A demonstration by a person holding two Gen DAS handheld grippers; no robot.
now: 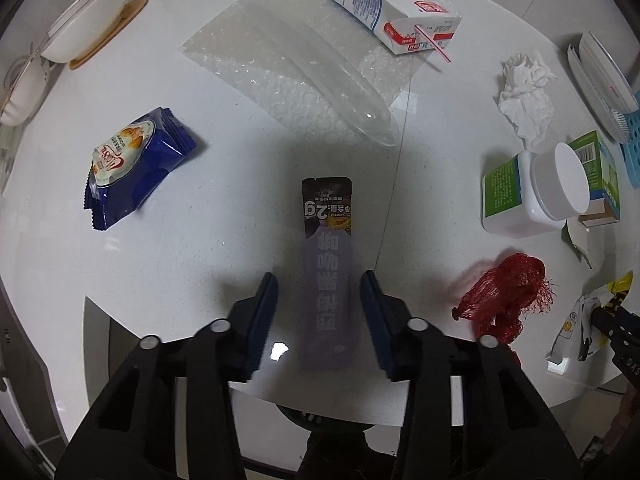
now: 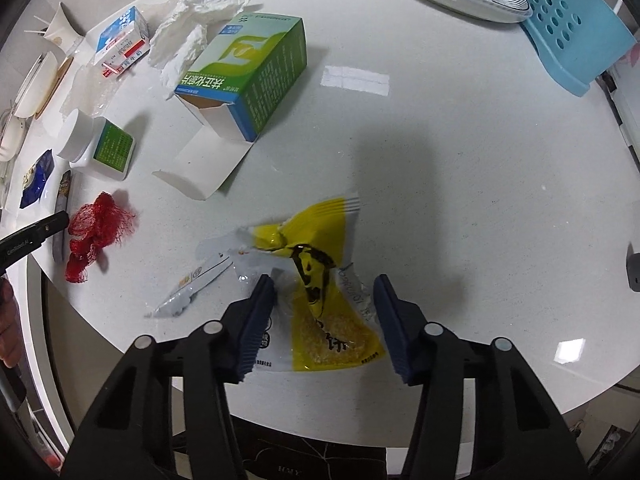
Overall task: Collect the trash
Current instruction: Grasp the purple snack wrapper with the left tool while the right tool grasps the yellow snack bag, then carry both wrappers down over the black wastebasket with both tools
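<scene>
Left wrist view: left tongs [image 1: 319, 292] straddle, not gripping, a sachet [image 1: 327, 216] printed "2g".

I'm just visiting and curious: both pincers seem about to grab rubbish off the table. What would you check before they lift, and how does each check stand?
1. Purple stick sachet lies between the left gripper fingers: ok.
2. Left pads pressing the sachet: not ok, gaps show on both sides.
3. Yellow wrapper sits between the right gripper fingers: ok.
4. Right pads gripping the wrapper: cannot tell; one finger touches it, the other stands clear.
5. Red mesh net clear of the left fingers: ok.
6. A bin to drop the trash into: cannot tell, none in view.
</scene>
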